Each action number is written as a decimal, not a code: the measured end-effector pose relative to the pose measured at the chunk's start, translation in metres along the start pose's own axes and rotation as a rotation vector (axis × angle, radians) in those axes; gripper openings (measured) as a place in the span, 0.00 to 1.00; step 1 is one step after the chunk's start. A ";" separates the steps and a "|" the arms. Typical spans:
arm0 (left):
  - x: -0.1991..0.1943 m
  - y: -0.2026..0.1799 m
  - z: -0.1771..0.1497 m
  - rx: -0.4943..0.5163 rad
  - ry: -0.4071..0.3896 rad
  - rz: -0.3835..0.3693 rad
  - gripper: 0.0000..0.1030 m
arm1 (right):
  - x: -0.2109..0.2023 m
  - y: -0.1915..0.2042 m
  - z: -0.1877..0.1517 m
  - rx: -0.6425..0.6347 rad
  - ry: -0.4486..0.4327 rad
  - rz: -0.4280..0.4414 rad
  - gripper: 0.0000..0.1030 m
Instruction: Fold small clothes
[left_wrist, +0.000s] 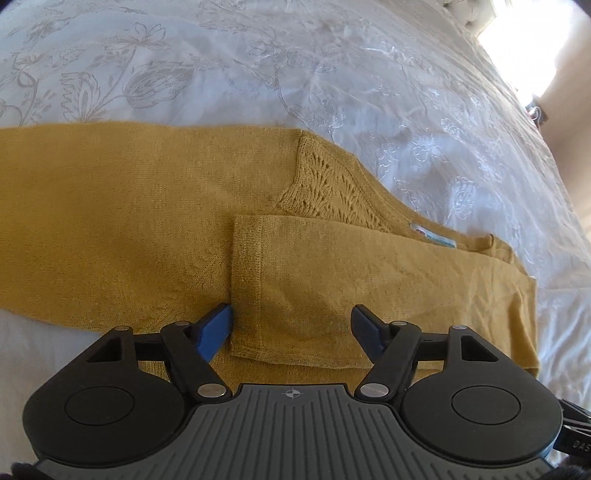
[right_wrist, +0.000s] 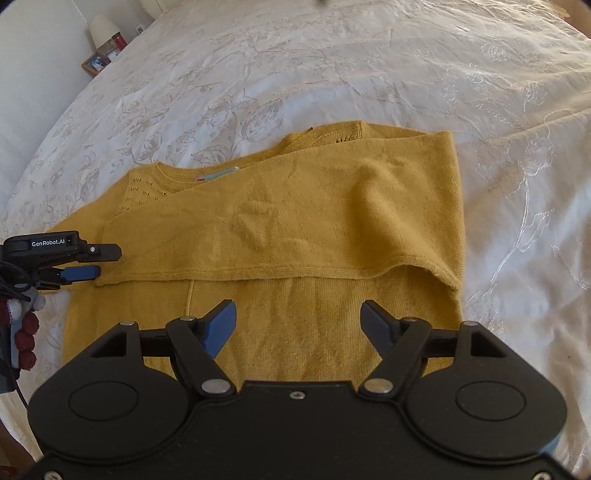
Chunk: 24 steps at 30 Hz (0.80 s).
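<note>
A mustard-yellow knitted sweater (right_wrist: 266, 229) lies flat on a bed covered by a white floral bedspread (right_wrist: 332, 74). One sleeve (right_wrist: 295, 214) is already folded across the chest, its cuff (left_wrist: 247, 280) ending near the sweater's left side. The other sleeve (left_wrist: 92, 184) still stretches out flat to the left. A small label (left_wrist: 432, 236) shows at the neckline.

Your left gripper (left_wrist: 291, 321) hovers low over the folded cuff, jaws spread wide and holding nothing; one blue fingertip (left_wrist: 216, 326) sits just beside the cuff's edge. Your right gripper (right_wrist: 299, 321) hangs above the sweater's lower body, also released and empty, pointing toward the neckline.

The likely next step is folding the outstretched sleeve inward. To do it well, pinch only the cuff's top layer, lift just enough to clear the body, and lay the sleeve straight across so the edges line up. Press the earlier fold down with your right gripper so the loose knit does not drag or bunch.

A framed picture (right_wrist: 96, 62) stands beside the bed.
</note>
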<state>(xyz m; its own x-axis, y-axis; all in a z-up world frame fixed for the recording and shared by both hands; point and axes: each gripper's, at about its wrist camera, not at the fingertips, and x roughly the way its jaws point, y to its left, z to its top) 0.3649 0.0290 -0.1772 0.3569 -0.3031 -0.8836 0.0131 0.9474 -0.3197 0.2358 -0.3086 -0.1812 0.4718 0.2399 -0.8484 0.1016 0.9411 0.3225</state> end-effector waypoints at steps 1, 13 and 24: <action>0.001 -0.002 -0.001 0.004 -0.003 0.007 0.68 | 0.000 -0.001 -0.001 0.004 0.001 0.001 0.74; 0.005 -0.010 0.001 -0.015 -0.026 0.103 0.12 | -0.005 0.000 -0.005 0.010 -0.011 0.019 0.74; -0.060 -0.013 0.031 0.054 -0.110 0.012 0.06 | -0.017 -0.004 -0.007 0.017 -0.040 -0.001 0.74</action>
<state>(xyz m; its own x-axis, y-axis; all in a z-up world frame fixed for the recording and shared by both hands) 0.3719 0.0384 -0.1099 0.4571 -0.2816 -0.8436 0.0571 0.9559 -0.2882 0.2217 -0.3152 -0.1715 0.5060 0.2285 -0.8317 0.1167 0.9372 0.3285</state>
